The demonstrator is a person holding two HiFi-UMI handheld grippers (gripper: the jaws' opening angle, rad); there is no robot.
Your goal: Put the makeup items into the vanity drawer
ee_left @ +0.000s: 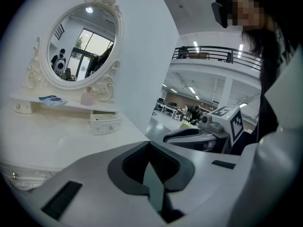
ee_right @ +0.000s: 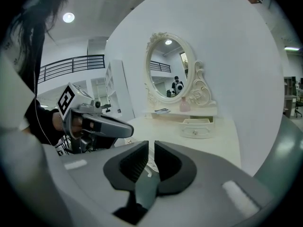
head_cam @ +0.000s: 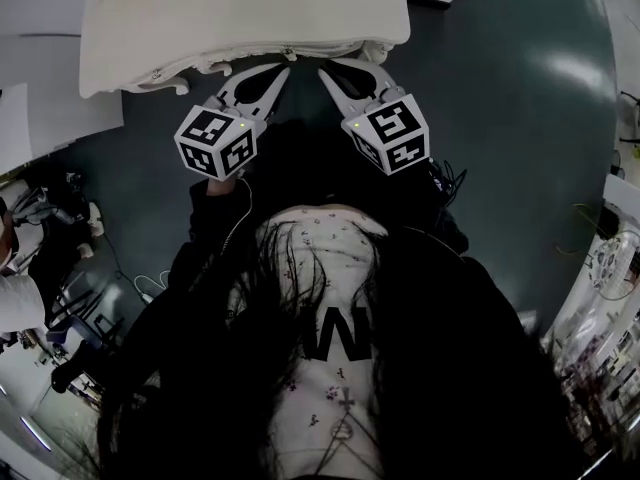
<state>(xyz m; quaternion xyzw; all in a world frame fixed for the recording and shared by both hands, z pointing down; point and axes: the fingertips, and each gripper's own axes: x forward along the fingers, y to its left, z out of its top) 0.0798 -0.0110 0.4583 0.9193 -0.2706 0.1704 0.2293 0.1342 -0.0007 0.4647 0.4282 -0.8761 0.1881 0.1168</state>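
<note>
A white vanity table (head_cam: 240,18) stands in front of me, with an oval mirror (ee_left: 83,46) at its back. On the shelf under the mirror stand a pink bottle (ee_left: 87,97) and a flat blue packet (ee_left: 52,99). A small white drawer box (ee_left: 105,123) with two knobs sits below the shelf. My left gripper (head_cam: 283,67) hovers at the table's front edge, shut and holding nothing. My right gripper (head_cam: 325,70) hangs beside it, shut with only a thin slit between its pads. The right gripper view shows the pink bottle (ee_right: 185,104) and drawer box (ee_right: 196,126) beyond the right gripper (ee_right: 150,144).
Dark green floor (head_cam: 520,118) surrounds the vanity. Cables and equipment (head_cam: 60,218) lie at the left, beside another person's sleeve. A rack with white objects (head_cam: 610,268) stands at the right. In the left gripper view the right gripper (ee_left: 208,136) sits close alongside.
</note>
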